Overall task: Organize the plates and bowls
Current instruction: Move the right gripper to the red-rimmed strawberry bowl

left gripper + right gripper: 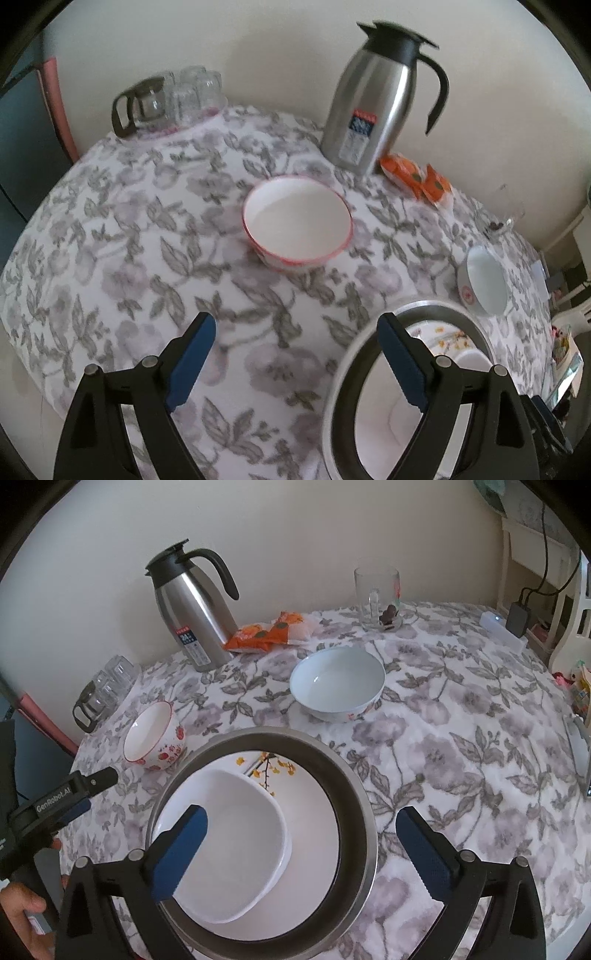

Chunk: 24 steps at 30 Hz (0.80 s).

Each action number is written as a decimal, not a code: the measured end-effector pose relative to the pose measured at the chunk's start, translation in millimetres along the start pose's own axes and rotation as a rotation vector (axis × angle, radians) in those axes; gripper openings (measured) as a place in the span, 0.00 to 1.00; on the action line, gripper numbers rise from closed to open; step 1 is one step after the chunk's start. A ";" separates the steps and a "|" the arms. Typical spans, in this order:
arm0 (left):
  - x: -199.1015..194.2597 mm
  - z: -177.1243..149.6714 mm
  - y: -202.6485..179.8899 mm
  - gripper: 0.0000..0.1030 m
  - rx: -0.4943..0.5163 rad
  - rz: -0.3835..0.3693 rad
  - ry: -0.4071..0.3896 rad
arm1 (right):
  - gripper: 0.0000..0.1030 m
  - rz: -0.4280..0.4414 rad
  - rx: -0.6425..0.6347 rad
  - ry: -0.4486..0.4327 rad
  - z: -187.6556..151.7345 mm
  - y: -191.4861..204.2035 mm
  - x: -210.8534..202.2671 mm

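A round steel plate [354, 786] lies on the flowered tablecloth [461, 746]. On it sit a flower-print plate [314, 805] and a white squarish dish [236, 845]. It also shows in the left wrist view [343, 369]. A red-rimmed bowl [297, 219] stands mid-table, also in the right wrist view [155, 736]. A pale blue bowl [338, 683] stands behind the steel plate, also at the left wrist view's right [484, 280]. My left gripper [295, 362] is open and empty, hovering short of the red-rimmed bowl. My right gripper [301, 849] is open and empty over the steel plate's right part.
A steel thermos jug [192, 609] and orange snack packets [266, 631] stand by the wall. A glass mug [376, 594] stands at the back. A glass pot with upturned glasses [170, 98] sits at the far left edge. A white box [502, 627] lies at the right.
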<state>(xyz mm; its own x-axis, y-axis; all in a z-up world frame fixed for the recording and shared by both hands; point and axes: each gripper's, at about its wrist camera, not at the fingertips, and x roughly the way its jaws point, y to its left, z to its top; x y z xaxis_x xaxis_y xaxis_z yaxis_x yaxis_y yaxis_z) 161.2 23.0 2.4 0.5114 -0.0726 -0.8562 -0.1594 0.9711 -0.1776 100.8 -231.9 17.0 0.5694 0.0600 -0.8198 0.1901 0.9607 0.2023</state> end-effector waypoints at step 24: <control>-10.7 61.1 67.5 1.00 -0.120 -0.020 -0.153 | 1.00 0.045 -0.041 -0.125 27.5 28.4 -22.2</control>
<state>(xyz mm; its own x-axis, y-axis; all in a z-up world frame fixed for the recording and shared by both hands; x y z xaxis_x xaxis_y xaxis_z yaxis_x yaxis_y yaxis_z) 196.5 103.2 29.3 0.6364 -0.0475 -0.7699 -0.2428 0.9350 -0.2584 115.5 -213.5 55.6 0.6725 0.0718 -0.7366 0.1306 0.9682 0.2136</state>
